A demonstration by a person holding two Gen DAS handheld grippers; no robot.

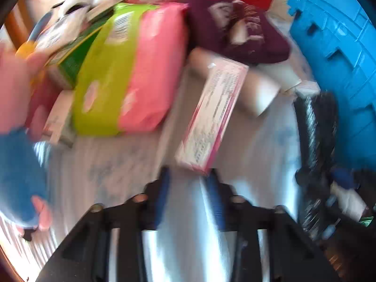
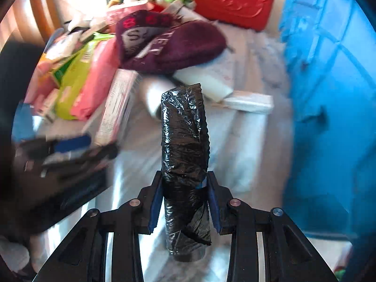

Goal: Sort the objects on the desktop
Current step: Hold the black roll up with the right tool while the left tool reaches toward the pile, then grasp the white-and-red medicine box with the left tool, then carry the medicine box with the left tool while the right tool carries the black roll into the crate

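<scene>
Our right gripper (image 2: 185, 202) clamps a black crinkled plastic bag roll (image 2: 184, 155) beside the blue plastic crate (image 2: 329, 108); left gripper (image 1: 188, 188) open w/ nothing; cluttered pile mostly unsorted.

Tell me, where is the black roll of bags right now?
The black roll of bags is centre of the right wrist view, clamped in the right gripper, above the white cloth, left of the blue crate.

Black bag roll (image 2: 184, 164), blue crate (image 2: 329, 105), maroon knit hat (image 2: 174, 47), red container (image 2: 232, 0).
</scene>
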